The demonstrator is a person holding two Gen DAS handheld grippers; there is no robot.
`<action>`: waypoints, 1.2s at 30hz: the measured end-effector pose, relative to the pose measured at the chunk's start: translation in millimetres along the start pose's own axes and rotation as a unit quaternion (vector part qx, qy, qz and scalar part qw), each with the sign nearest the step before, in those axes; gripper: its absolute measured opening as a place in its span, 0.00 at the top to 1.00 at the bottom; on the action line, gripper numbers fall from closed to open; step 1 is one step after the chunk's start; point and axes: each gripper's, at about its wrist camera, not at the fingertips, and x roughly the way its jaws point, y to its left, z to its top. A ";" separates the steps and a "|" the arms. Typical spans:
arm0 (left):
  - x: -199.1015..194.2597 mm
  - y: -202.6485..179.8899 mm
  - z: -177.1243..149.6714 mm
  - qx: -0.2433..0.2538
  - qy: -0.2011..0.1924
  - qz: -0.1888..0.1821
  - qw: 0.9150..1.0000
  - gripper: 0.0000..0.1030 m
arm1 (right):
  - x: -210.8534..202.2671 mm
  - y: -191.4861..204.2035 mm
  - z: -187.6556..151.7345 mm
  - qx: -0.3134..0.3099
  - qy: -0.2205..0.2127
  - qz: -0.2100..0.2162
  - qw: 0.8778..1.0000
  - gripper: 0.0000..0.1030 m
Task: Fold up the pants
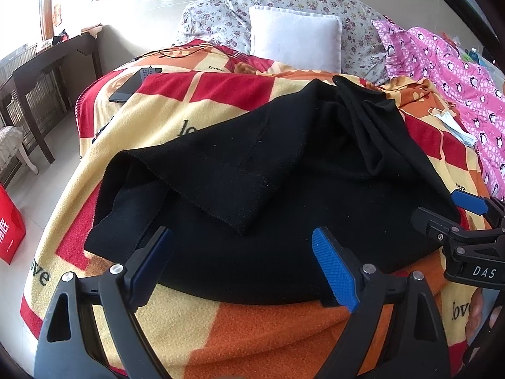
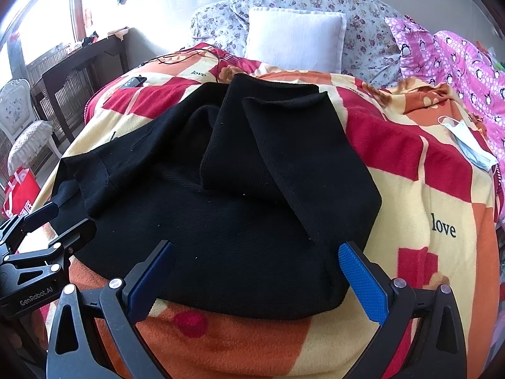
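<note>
Black knit pants (image 1: 284, 195) lie bunched on a red, yellow and orange blanket (image 1: 195, 325) on a bed, with one leg flopped over the body. They also show in the right wrist view (image 2: 227, 221), where two leg ends lie crossed on top. My left gripper (image 1: 243, 246) is open, its blue pads apart over the near edge of the pants. My right gripper (image 2: 255, 259) is open too, over the near right part of the pants. Each gripper shows in the other's view, the right one (image 1: 442, 214) at the pants' right edge, the left one (image 2: 47, 221) at their left edge.
A white pillow (image 1: 296, 38), floral pillows (image 1: 214, 22) and a pink penguin quilt (image 1: 451, 72) lie at the bed's head and right. A face mask (image 1: 454, 126) and a dark phone (image 1: 129, 85) lie on the blanket. A dark table (image 1: 41, 72), chair (image 2: 22, 126) and red bag (image 1: 9, 224) stand left.
</note>
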 end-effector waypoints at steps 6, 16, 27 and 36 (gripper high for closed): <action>1.2 3.0 0.0 -0.005 0.000 0.002 1.000 0.13 | 1.0 -3.4 0.6 0.003 0.002 -0.004 1.000 0.01; 10.0 12.4 0.1 -0.013 0.009 0.013 1.000 0.13 | 3.8 -22.5 8.8 0.024 -0.009 -0.021 0.999 0.01; 36.0 26.5 13.2 -0.006 0.025 0.041 0.999 0.13 | 38.9 -32.3 44.1 0.023 -0.013 0.012 1.000 0.24; 31.9 45.6 23.2 -0.027 0.024 0.039 0.999 0.13 | 15.3 -96.3 39.1 0.108 -0.067 0.052 0.990 0.95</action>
